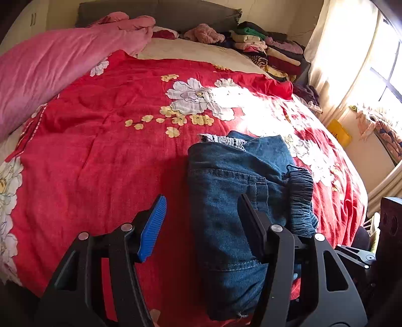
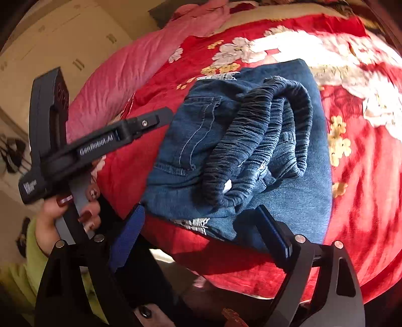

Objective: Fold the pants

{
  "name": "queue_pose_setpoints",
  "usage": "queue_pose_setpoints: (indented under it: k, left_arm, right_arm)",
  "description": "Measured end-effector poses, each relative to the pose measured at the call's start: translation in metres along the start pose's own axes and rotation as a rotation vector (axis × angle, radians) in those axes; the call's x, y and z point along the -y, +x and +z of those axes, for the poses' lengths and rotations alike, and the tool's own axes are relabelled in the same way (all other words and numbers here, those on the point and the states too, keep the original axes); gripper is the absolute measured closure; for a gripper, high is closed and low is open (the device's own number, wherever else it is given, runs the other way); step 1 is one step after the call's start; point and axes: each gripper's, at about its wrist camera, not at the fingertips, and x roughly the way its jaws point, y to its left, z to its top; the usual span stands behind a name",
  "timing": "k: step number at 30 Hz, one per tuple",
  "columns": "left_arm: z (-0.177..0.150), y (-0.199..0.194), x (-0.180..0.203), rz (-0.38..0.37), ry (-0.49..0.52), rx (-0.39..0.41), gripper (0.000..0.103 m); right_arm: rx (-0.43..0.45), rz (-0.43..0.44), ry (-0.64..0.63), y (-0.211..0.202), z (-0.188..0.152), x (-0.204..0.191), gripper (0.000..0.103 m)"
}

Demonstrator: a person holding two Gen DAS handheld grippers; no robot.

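Observation:
Folded blue jeans (image 1: 221, 181) (image 2: 296, 196) lie on the red flowered bedspread (image 1: 100, 163) (image 2: 356, 201), near its front edge. Their gathered dark elastic waistband (image 1: 301, 198) (image 2: 253, 140) is bunched on top. My left gripper (image 1: 201, 223) hangs open above the jeans' left edge, with one blue pad (image 1: 153, 226) over the bedspread and the other finger over the denim. In the right wrist view a hand (image 2: 70, 213) holds that left gripper (image 2: 148, 120) to the left of the jeans. My right gripper (image 2: 201, 231) stands open at the jeans' near edge, and nothing is clamped between its fingers.
A pink quilt (image 1: 50, 65) lies along the bed's far left. Stacked folded clothes (image 1: 271, 47) sit at the far right by a grey headboard (image 1: 155, 12). A bright curtained window (image 1: 351, 50) is on the right, and a pale wardrobe (image 2: 62, 37) stands beyond the bed.

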Motion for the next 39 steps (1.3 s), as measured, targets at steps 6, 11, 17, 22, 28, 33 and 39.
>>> queue_pose_setpoints:
  k: [6,11,17,22,28,33,39]
  left_arm:
    - [0.003,0.032,0.011,0.009,0.034,-0.05,0.052]
    - [0.002,0.042,0.01,0.018,0.045,-0.064,0.05]
    - [0.0,0.043,0.009,0.011,0.032,-0.064,0.049]
    - [-0.002,0.031,0.01,0.019,0.04,-0.048,0.046]
    - [-0.003,0.012,0.012,0.021,0.042,-0.013,0.039]
    - [-0.001,-0.002,0.012,0.017,0.038,0.014,0.033]
    - [-0.001,-0.015,0.016,0.023,0.052,0.046,0.026]
  right_arm:
    - [-0.007,0.011,0.037,0.025,0.018,0.009,0.045]
    - [0.018,-0.029,-0.081,0.01,0.004,0.01,0.081]
    - [-0.015,-0.091,-0.112,0.022,-0.008,0.012,0.081]
    - [-0.001,-0.059,-0.082,0.005,-0.005,0.012,0.064]
    - [0.106,-0.122,-0.088,-0.04,-0.008,0.024,0.042]
    - [0.204,-0.187,-0.093,-0.068,-0.003,0.032,0.041]
    - [0.272,-0.239,-0.11,-0.083,0.011,0.041,0.027]
